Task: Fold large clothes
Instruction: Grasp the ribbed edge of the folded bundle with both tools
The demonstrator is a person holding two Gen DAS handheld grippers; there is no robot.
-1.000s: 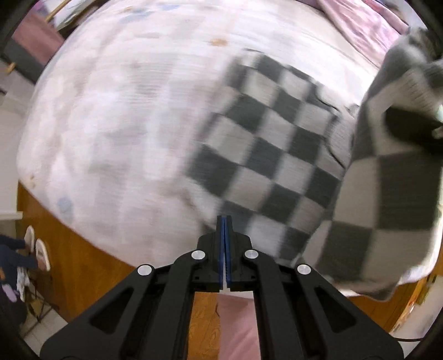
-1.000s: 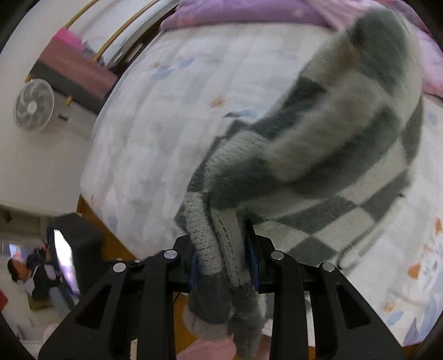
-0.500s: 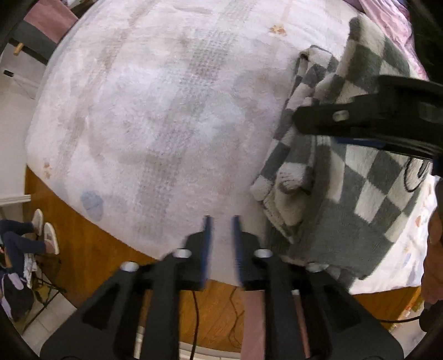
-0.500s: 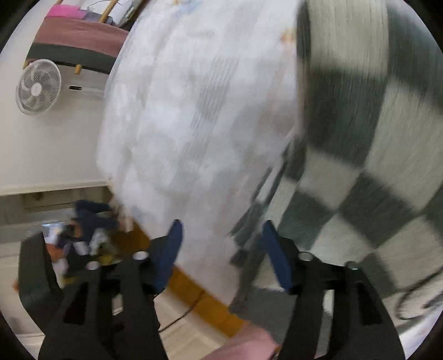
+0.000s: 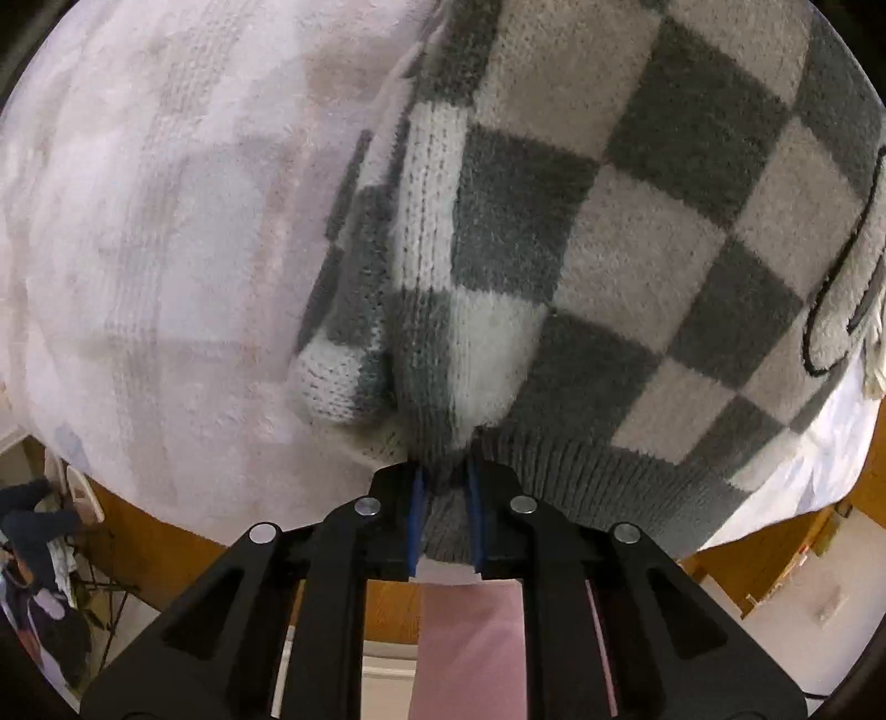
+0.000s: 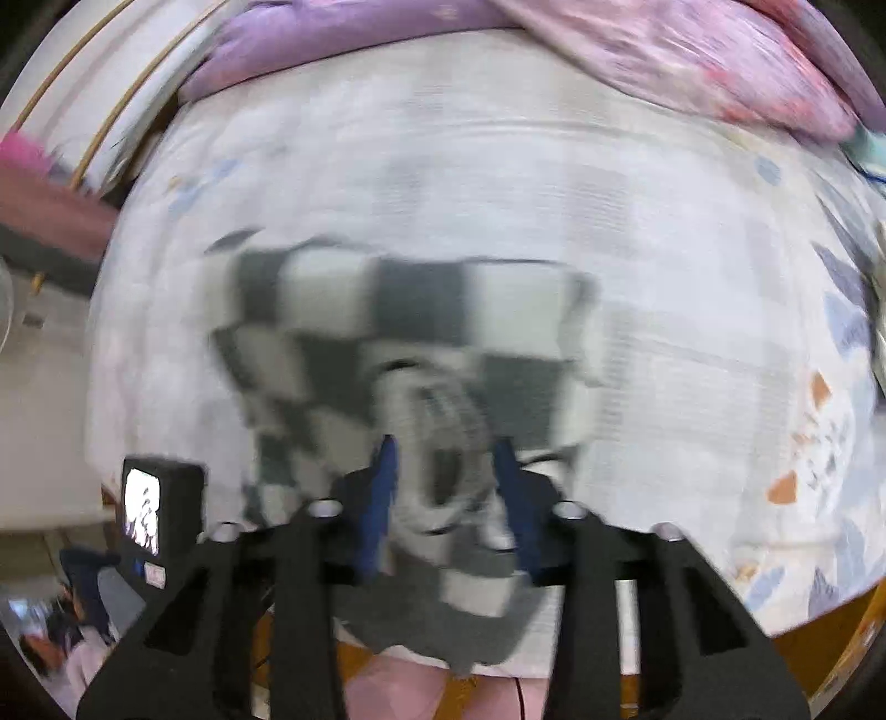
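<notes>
Now the fuzzy grey-and-cream checkered sweater [image 5: 609, 232] fills the frame's right on the bed's nubbly white blanket [image 5: 166, 221]. Both the left gripper [image 5: 446, 487] and right gripper [image 6: 446, 487] have jaws closing on ribbed knit.

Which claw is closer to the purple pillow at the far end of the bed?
Cannot say for sure. The right gripper, closing on the checkered sweater, sees the purple pillow far across the bed. The left gripper, closing on the sweater's hem, shows no pillow.
</notes>
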